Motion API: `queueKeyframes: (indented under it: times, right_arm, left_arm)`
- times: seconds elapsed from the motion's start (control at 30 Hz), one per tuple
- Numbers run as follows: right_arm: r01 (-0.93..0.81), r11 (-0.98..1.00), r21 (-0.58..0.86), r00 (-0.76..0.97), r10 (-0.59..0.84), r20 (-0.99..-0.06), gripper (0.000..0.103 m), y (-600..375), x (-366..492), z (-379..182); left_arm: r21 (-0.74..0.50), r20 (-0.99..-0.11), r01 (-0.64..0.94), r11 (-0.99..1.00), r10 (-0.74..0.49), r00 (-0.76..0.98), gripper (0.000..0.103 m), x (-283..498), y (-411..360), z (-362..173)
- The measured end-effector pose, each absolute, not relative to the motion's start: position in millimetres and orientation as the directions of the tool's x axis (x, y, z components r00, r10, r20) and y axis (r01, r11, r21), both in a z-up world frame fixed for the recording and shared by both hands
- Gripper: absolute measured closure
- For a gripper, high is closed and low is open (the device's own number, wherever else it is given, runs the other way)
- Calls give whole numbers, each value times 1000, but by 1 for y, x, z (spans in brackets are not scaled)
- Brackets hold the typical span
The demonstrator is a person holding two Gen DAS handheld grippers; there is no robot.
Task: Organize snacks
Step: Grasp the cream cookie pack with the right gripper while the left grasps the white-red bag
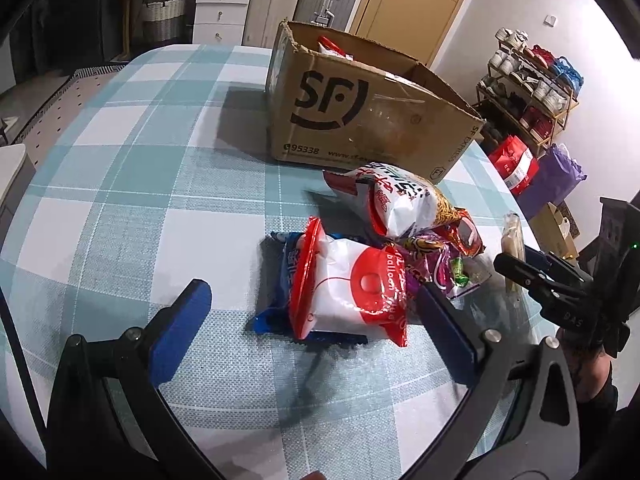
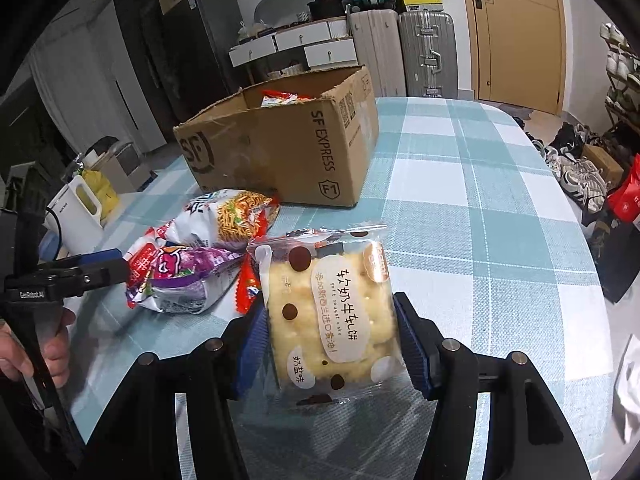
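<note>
My left gripper [image 1: 316, 308] is open, its blue pads on either side of a white and red balloon snack bag [image 1: 352, 288] that lies on a blue packet [image 1: 280, 280]. Behind it lie a white noodle snack bag [image 1: 396, 200] and a purple bag [image 1: 432, 268]. My right gripper [image 2: 332, 332] is shut on a clear biscuit packet [image 2: 328, 312] and holds it above the table. The biscuit packet shows edge-on in the left wrist view [image 1: 512, 240]. The SF cardboard box [image 1: 360, 108] stands open behind the pile with a snack inside [image 2: 280, 98].
The table has a blue and white checked cloth [image 1: 140, 160]. A white kettle [image 2: 76, 208] stands at the left edge in the right wrist view. Suitcases [image 2: 428, 52], drawers and a shoe rack [image 1: 528, 80] stand around the table.
</note>
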State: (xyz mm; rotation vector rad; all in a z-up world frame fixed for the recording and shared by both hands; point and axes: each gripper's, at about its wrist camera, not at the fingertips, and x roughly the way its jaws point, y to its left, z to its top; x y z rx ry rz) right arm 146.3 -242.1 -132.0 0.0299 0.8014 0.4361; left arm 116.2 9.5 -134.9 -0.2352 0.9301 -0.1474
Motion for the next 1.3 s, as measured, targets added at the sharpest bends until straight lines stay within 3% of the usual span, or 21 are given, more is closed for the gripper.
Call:
queueKeyframes:
  times: [0.57, 0.67, 0.73, 0.8, 0.83, 0.87, 1.3]
  right_arm:
    - [-375, 895, 240, 598, 432, -676, 42, -239, 136, -136]
    - [-373, 894, 247, 597, 436, -674, 42, -239, 135, -136]
    - [-372, 894, 250, 597, 437, -673, 42, -239, 133, -136]
    - [-373, 893, 254, 595, 440, -673, 42, -239, 133, -137]
    - [-373, 892, 254, 595, 440, -673, 42, -238, 132, -137]
    - [-373, 893, 254, 595, 440, -673, 42, -237, 131, -137]
    - [-384, 894, 232, 613, 435, -659, 42, -228, 119, -121]
  left_arm:
    - [-221, -801, 41, 974, -205, 563, 2, 130, -5, -155]
    - [-258, -792, 49, 965, -240, 561, 14, 132, -3, -157]
    - [-287, -785, 68, 955, -275, 555, 36, 132, -1, -158]
    - [-287, -780, 83, 954, -284, 558, 44, 131, -1, -158]
    - [-283, -774, 91, 955, -283, 566, 57, 129, 0, -157]
    - [-289, -775, 100, 952, -294, 559, 60, 129, 0, -157]
    - [-333, -765, 103, 937, -332, 552, 60, 113, 13, -151]
